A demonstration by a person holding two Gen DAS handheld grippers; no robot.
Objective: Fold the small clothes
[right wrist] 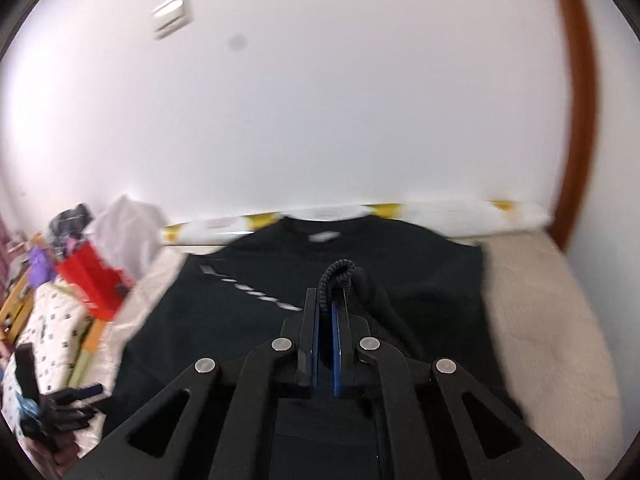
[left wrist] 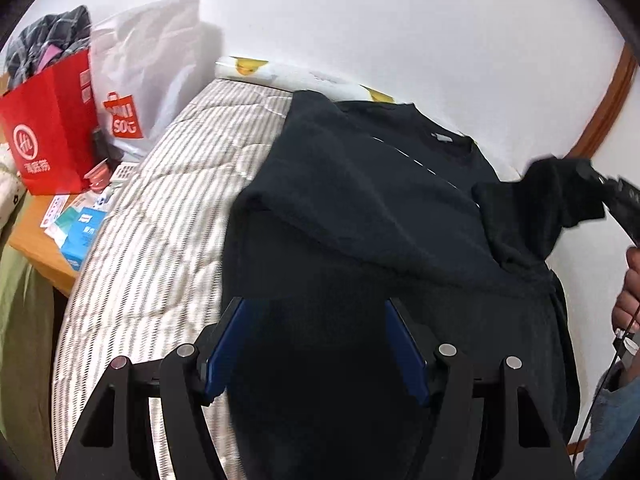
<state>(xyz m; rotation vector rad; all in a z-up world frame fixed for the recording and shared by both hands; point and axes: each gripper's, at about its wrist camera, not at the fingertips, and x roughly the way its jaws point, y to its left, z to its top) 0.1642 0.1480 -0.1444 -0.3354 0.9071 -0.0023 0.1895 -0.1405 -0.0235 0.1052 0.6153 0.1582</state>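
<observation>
The bed [left wrist: 160,208], covered in a striped quilted mattress pad, runs along a white wall [left wrist: 400,20]. Against the wall at its far edge lies a long white roll with yellow patches [right wrist: 440,210].

A black T-shirt [left wrist: 360,200] is spread on the bed with its collar toward the wall — one side is already folded in over the body, and a dashed white line crosses the chest. The other sleeve [left wrist: 528,208] is lifted clear of the bed, pinched in the right gripper [right wrist: 328,300], whose jaws are clenched on a ribbed fold of the black fabric. A hand [left wrist: 630,292] shows at the edge of the left wrist view, below that gripper.

The left gripper [left wrist: 316,312] hangs over the near hem of the shirt with its blue pads [left wrist: 404,344] spread apart — released, nothing pressed between them.

Beside the bed, a wooden side table [left wrist: 36,236] carries a red paper bag [left wrist: 52,136], a white shopping bag [left wrist: 144,68] and some small packets.
</observation>
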